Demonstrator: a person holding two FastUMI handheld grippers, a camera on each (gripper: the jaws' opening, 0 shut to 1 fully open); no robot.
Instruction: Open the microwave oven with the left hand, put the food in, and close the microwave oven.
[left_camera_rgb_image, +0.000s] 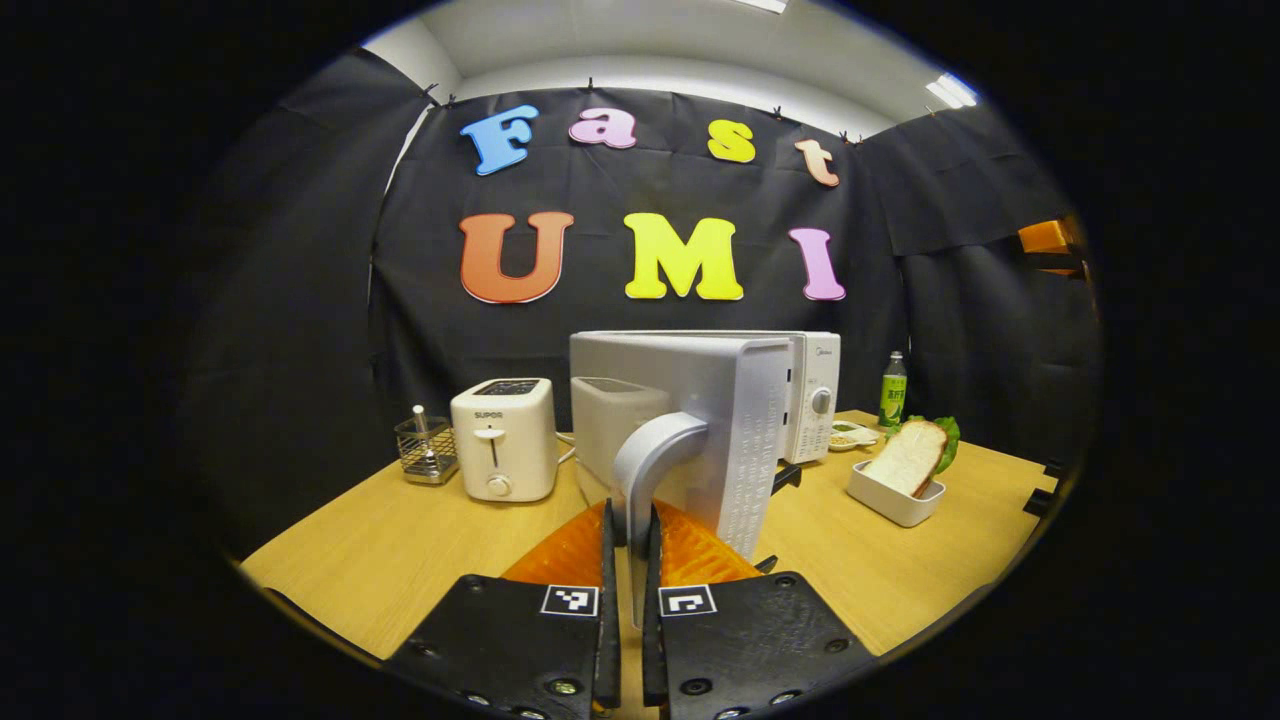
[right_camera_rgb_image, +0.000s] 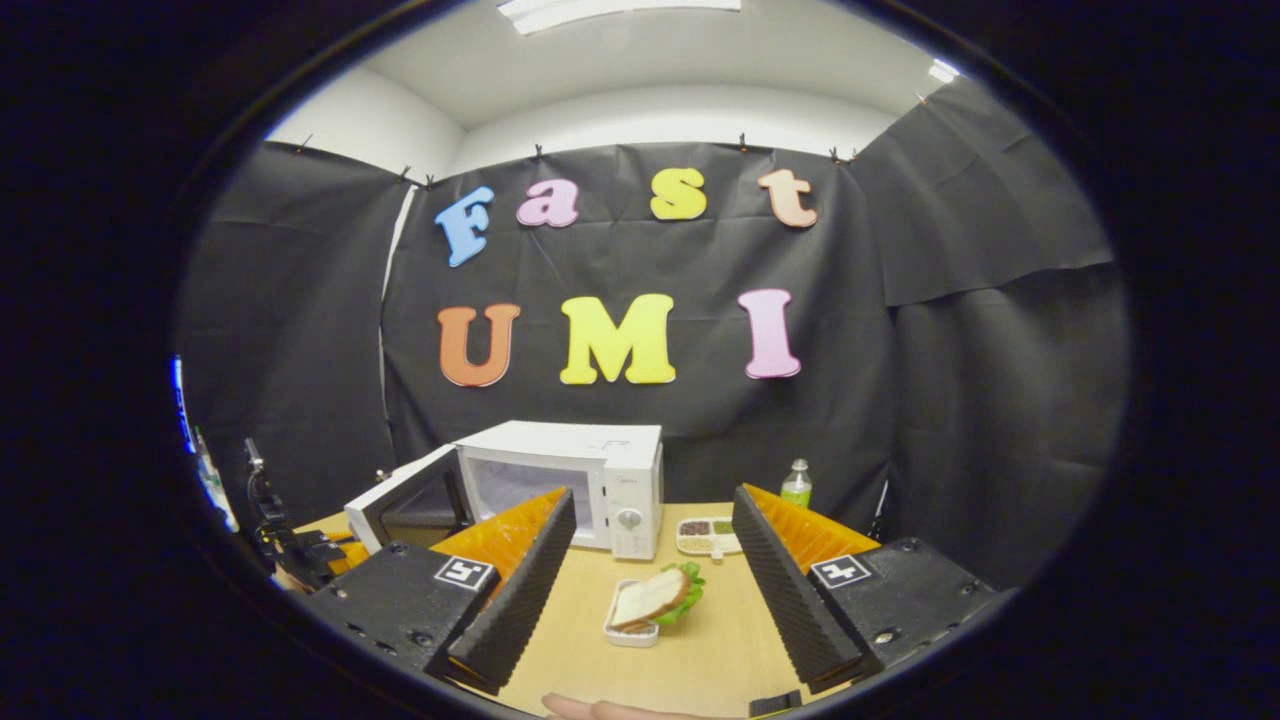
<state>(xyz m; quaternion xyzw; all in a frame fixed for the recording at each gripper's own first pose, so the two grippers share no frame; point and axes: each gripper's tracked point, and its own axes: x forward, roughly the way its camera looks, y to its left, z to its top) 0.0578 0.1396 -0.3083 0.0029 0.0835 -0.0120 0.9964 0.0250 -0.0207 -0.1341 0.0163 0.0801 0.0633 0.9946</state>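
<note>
While the microwave oven (left_camera_rgb_image: 800, 395) sits at the back of the wooden worktop (left_camera_rgb_image: 880, 570), its door (left_camera_rgb_image: 720, 440) stands swung out toward the left gripper view's camera, with the pale curved door handle (left_camera_rgb_image: 645, 470) caught between the fingers of the left claw (left_camera_rgb_image: 630, 535), which is clamped together on it. In that view a white toaster (left_camera_rgb_image: 503, 438) stands to the left of the door, and a small wire basket (left_camera_rgb_image: 425, 450) sits just beside the toaster on its far side. To the right of the oven lies a white dish (left_camera_rgb_image: 893, 497) holding the food, a sandwich (left_camera_rgb_image: 912, 455) of bread with green lettuce, and behind it stand a green bottle (left_camera_rgb_image: 893, 390) and a small divided tray (left_camera_rgb_image: 850, 436). In the right gripper view the right claw (right_camera_rgb_image: 650, 560) hangs above the worktop (right_camera_rgb_image: 700, 650) with its fingers wide apart and nothing between them. Between those fingers, lower down on the worktop, the sandwich (right_camera_rgb_image: 655, 598) rests in its dish (right_camera_rgb_image: 630, 632), well short of the oven (right_camera_rgb_image: 590, 480), whose door (right_camera_rgb_image: 405, 505) angles open to the left and shows the dark cavity. The divided tray (right_camera_rgb_image: 708, 536) and the bottle (right_camera_rgb_image: 796, 485) sit to the right of the oven, and the left claw, dark and partly hidden, shows at the door's outer edge (right_camera_rgb_image: 300, 555).
</note>
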